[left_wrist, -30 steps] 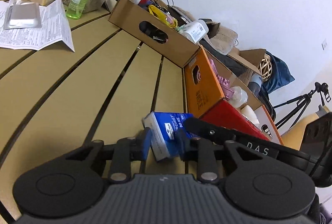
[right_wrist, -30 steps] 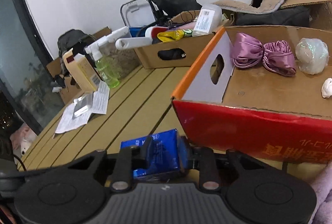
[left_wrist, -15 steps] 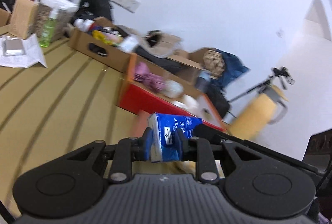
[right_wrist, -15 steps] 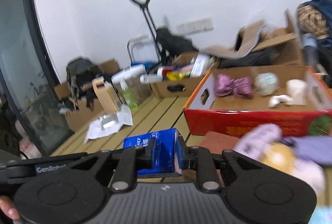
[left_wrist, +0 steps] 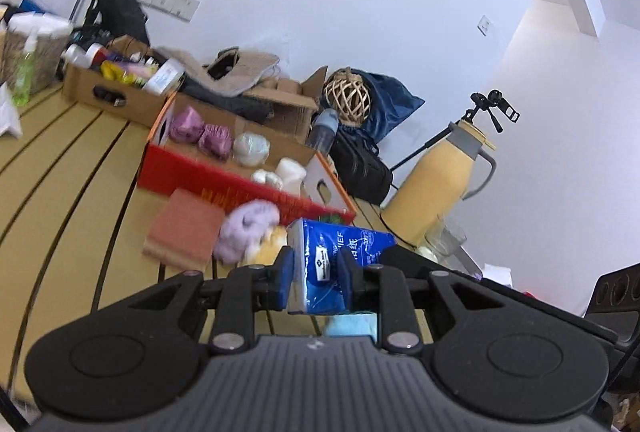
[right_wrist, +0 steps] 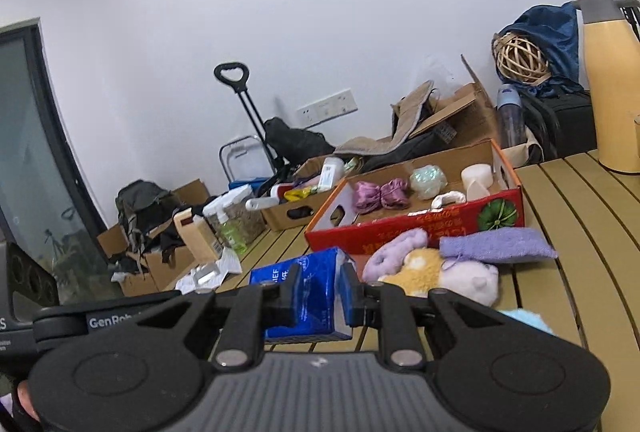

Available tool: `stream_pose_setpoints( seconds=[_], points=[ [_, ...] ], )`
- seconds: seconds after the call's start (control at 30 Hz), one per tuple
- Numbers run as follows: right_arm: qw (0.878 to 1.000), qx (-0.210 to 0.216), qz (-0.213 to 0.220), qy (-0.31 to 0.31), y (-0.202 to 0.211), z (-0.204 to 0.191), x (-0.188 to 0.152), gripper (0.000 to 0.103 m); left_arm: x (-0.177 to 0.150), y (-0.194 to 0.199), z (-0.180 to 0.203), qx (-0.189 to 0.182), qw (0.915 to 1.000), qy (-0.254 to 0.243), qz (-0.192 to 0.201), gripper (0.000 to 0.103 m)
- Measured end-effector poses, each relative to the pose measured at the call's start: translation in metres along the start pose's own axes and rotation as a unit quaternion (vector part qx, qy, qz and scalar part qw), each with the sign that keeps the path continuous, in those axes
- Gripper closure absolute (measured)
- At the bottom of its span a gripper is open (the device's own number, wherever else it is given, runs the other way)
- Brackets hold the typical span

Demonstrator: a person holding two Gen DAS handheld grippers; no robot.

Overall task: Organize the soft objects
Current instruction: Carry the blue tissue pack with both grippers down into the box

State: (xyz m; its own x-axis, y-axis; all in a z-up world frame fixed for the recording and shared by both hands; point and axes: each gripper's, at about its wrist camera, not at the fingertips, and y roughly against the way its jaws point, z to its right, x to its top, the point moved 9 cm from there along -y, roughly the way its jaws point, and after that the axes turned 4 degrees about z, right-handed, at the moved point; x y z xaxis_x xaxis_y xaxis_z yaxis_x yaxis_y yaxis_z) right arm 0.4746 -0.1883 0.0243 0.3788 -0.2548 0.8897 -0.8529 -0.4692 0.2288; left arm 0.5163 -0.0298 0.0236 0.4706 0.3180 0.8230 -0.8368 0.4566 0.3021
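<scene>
Between both grippers, tissue pack crosswise, level

Two wrist fisheyes, low over the slatted table, both sharing the red box

I see the blue plastic tissue pack held between both tools, above the slatted wooden bench. Behind it the red-sided cardboard tray sits toward the bench's far edge, a plain brown cardboard box to its left. Plush soft toys lie just before the tray.
</scene>
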Motion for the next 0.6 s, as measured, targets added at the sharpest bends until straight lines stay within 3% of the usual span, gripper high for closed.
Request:
stream_pose_setpoints(
  seconds=[0.13, 0.27, 0.43, 0.6],
  points=[
    [1.000, 0.006, 0.011, -0.002, -0.030, 0.005, 0.027, 0.084, 0.045, -0.037, -0.012, 0.003, 0.9999, 0.003, 0.010, 0.079],
    [1.000, 0.014, -0.004, 0.009, -0.094, 0.011, 0.068, 0.084, 0.097, -0.100, -0.045, 0.021, 0.9997, 0.009, -0.007, 0.079],
    [0.996, 0.010, -0.080, -0.024, -0.213, 0.041, 0.097, 0.084, 0.137, -0.193, -0.106, 0.068, 0.9958, 0.028, -0.054, 0.079],
    [0.984, -0.020, -0.149, -0.096, -0.332, 0.089, 0.088, 0.084, 0.141, -0.271, -0.157, 0.133, 0.9859, -0.013, -0.101, 0.077]
  ],
)
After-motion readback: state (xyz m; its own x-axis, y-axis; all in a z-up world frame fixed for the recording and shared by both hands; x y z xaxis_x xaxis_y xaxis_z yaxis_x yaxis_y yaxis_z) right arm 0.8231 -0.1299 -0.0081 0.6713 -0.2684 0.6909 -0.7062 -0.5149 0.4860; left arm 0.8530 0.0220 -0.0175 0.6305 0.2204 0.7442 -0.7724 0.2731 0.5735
